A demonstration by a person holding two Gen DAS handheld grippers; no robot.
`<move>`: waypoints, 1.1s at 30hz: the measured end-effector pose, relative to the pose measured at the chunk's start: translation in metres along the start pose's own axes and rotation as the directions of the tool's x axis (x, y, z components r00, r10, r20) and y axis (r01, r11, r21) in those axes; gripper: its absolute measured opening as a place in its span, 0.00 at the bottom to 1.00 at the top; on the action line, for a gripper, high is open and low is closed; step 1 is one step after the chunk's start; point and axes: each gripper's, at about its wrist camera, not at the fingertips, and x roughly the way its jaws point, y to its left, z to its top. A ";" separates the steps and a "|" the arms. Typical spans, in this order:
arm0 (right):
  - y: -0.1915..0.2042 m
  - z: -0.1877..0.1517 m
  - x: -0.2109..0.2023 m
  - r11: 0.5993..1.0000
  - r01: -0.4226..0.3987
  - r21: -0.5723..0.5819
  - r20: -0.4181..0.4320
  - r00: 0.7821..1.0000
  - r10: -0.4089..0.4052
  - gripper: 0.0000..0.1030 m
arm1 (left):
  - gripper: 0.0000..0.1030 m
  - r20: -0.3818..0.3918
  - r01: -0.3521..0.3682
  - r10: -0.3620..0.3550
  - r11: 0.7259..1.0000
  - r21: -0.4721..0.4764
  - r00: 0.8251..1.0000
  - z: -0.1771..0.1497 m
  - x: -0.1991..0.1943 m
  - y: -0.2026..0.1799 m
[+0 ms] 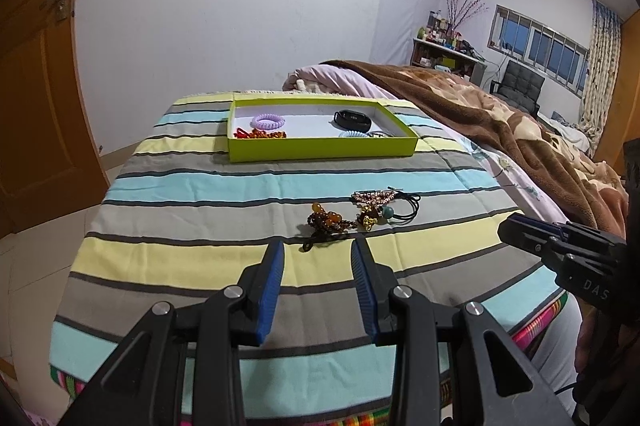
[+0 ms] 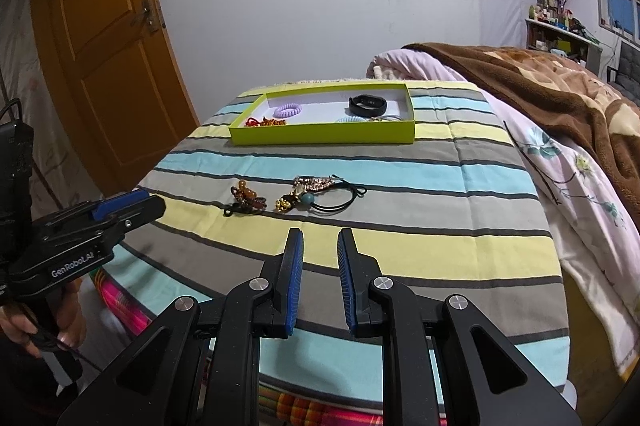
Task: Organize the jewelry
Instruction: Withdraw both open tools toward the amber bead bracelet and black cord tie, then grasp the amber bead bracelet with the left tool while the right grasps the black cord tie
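A lime-green box [image 1: 320, 148] [image 2: 320, 134] sits at the far end of the striped cloth. It holds a purple coil tie [image 1: 267, 122], a black band [image 1: 352, 119], red-orange beads [image 1: 260, 134] and a pale blue coil [image 1: 354, 134]. Closer lie an amber bead bracelet [image 1: 324, 220] [image 2: 246, 200] and a cluster of a sequined clip, gold charm, teal bead and black elastic [image 1: 384, 206] [image 2: 320, 194]. My left gripper [image 1: 318, 246] is open and empty just short of the bracelet. My right gripper [image 2: 320, 238] is open and empty, short of the cluster.
The striped cloth [image 1: 200, 186] covers a table that drops off at the near and left edges. A bed with a brown blanket [image 1: 500, 114] lies to the right. A wooden door [image 2: 100, 66] stands at left.
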 end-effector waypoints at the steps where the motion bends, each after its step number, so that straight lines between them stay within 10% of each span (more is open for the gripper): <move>1: 0.000 0.001 0.002 1.000 -0.004 -0.001 -0.002 1.000 0.004 0.18 | 0.35 -0.004 0.006 -0.006 1.000 0.002 1.000 0.000 0.004 0.000; 33: -0.041 0.039 0.117 0.999 -0.023 0.029 -0.176 0.984 0.028 0.18 | 0.40 -0.167 0.035 -0.052 0.994 -0.102 0.985 0.015 0.109 0.006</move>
